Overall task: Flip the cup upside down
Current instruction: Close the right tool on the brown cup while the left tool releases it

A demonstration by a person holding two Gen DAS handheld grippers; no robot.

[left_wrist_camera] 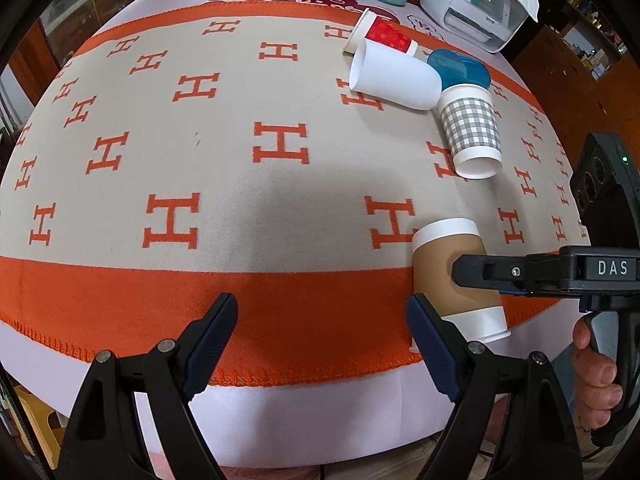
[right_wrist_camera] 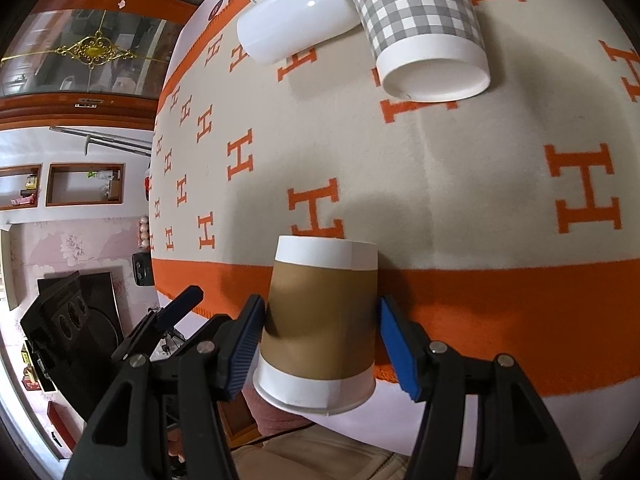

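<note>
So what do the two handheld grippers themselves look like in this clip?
Both are black plastic with silver pivot screws and ribbed dark-blue finger pads. The left gripper shows only that; the right gripper also carries a white "DAS" label, a green LED, and a bare hand on its handle.

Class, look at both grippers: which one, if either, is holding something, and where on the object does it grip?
The right gripper holds the brown cup across the middle of its brown sleeve. The left gripper is open and holds nothing.

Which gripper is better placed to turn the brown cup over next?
Right. The right gripper already brackets the brown cup lying at the blanket's edge; the left gripper hangs open beside it, empty.
</note>
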